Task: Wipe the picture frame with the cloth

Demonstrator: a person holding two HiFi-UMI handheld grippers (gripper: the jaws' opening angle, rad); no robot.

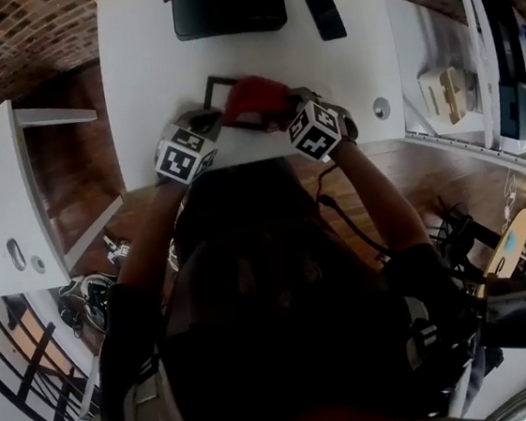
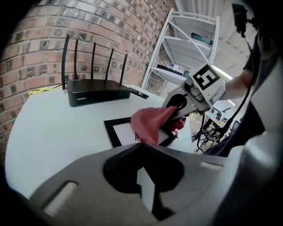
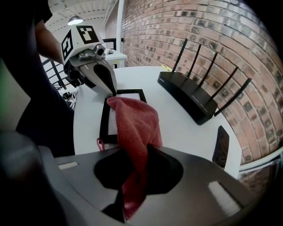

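Picture frame: flat rectangle with a thin black border and a white insert, lying on the table in front of the person, near the middle. A few dark marks on the insert, too small to read.
Cloth: red, nappy terry, bunched, with a small loop tab at one edge. It drapes over the frame's right part.
Right gripper: jaws clamped on the cloth, a fold running down between them.
Left gripper: jaws together and holding nothing, tips down at the frame's black border, left of the cloth.
Marker cubes: black-and-white square patterns, one on each gripper.
Table: smooth, white, rounded edge.
Router: black box with five upright antennas, at the far side. Its label is unreadable.
Phone: dark slab, right of the router.
Wall: rough red-brown brick.
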